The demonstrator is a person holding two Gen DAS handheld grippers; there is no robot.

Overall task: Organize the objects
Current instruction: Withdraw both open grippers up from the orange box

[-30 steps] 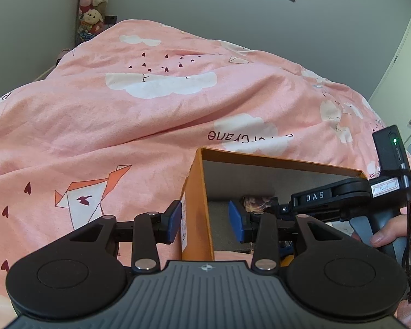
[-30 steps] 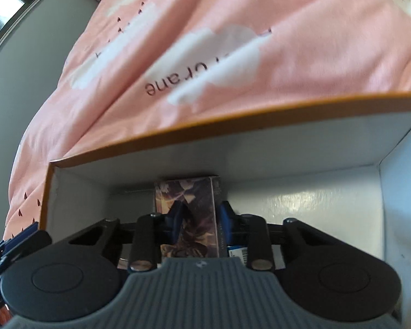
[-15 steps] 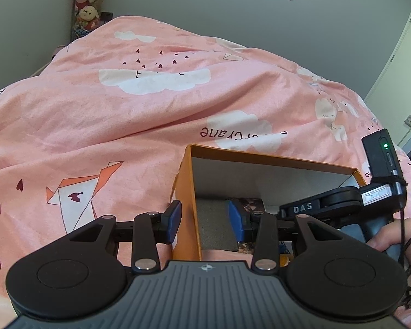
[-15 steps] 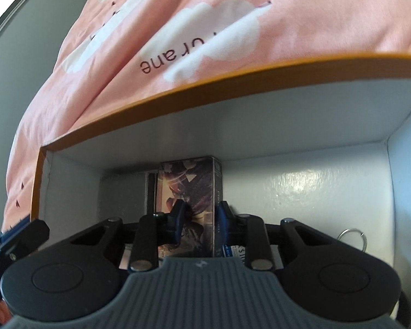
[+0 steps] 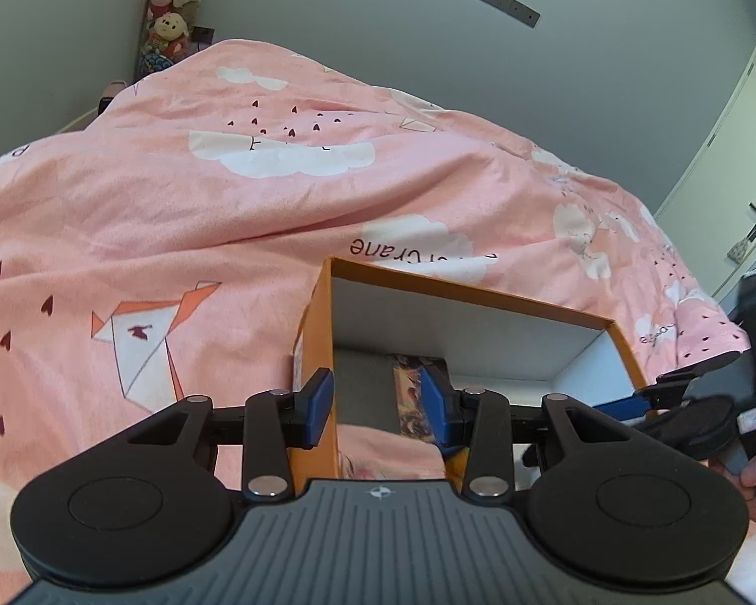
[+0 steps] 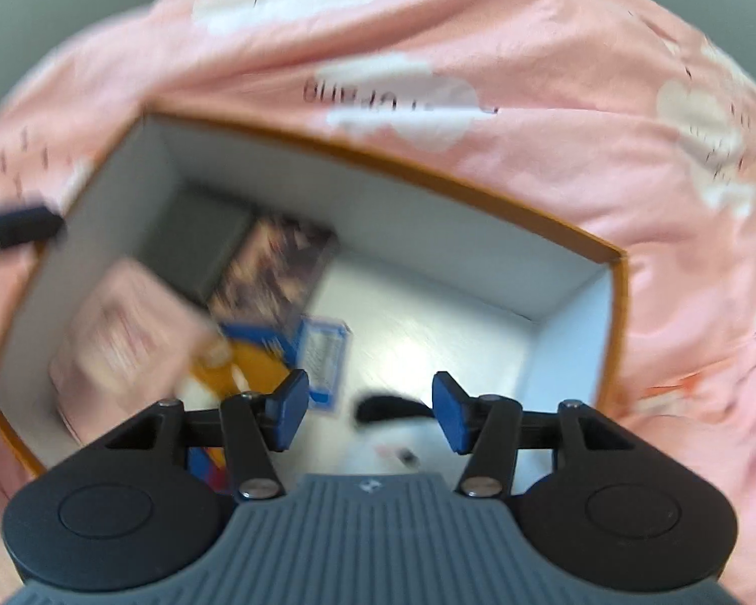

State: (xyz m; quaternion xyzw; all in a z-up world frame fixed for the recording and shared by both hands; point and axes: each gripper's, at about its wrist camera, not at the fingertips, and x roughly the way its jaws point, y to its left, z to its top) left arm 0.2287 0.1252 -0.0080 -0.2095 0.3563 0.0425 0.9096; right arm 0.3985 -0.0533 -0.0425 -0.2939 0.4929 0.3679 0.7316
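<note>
card box | upright, long axis vertical | inside orange box

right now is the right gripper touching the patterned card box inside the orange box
Apart. The right wrist view shows the right gripper with jaws opening and nothing between them, while the patterned card box stands further back in the orange box.

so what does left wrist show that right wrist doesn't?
Left wrist only: left gripper clamped on the orange box's side wall, plush toys in the corner, a door, the right gripper's body with a hand.

Right wrist only: box floor with a blue-and-orange pack, right gripper opening, nothing between its fingers.

Both: pink duvet, patterned card box.
</note>
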